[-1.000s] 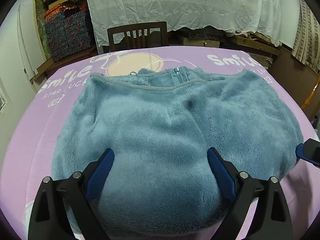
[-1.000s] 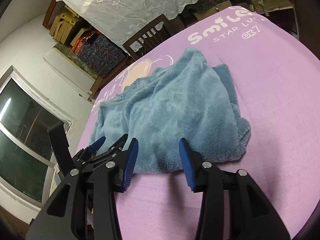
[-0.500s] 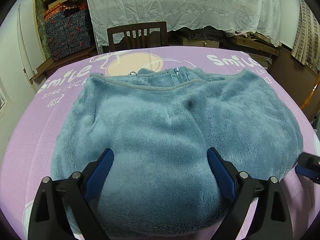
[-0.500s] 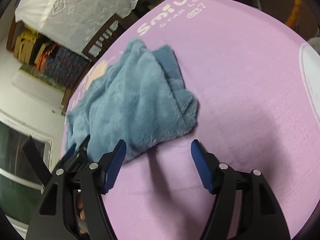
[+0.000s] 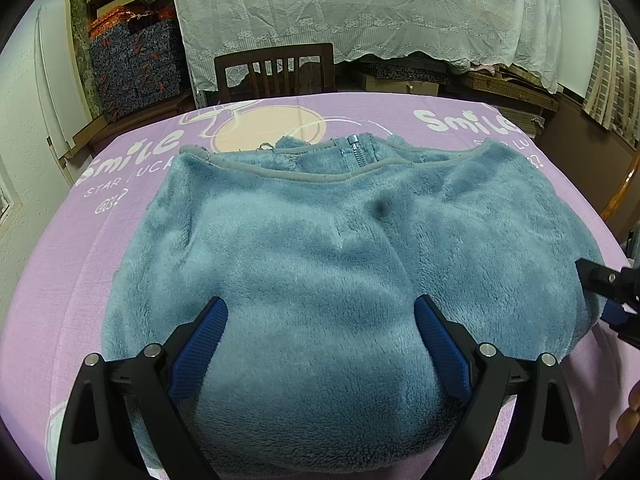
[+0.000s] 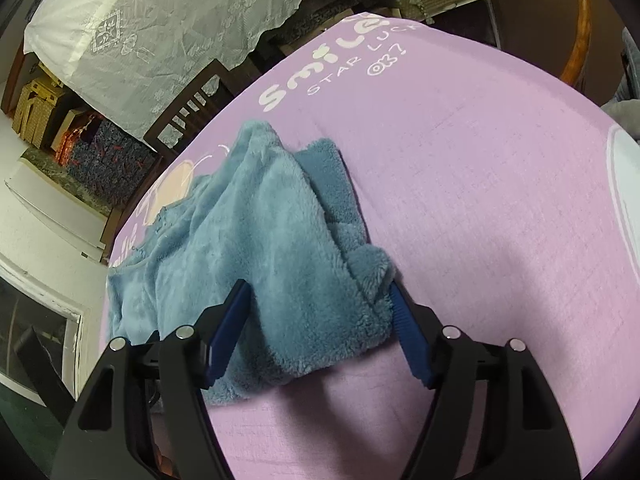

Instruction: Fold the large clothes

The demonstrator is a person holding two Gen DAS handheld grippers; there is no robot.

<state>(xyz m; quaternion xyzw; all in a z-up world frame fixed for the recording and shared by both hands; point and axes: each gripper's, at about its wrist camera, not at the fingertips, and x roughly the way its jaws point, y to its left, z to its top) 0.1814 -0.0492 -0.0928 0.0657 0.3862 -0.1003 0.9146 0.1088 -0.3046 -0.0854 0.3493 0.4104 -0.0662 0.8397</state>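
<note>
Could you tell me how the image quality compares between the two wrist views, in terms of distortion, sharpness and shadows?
Left wrist: strong fisheye bulge, dark vignette corners, the blue fleece garment sharp under even light. Right wrist: same curvature, horizon tilted, fleece sharp, and a soft shadow on the purple tablecloth beside the right tongs.

A blue-grey fleece jacket [image 5: 320, 264] lies folded on the counter [image 5: 72, 256], which wears a purple cloth. Its grey-bound hem faces the far side, with a short zipper [image 5: 356, 148] showing there. Its near right corner [image 6: 368, 276] is bunched into thick, fluffy layers.
</note>
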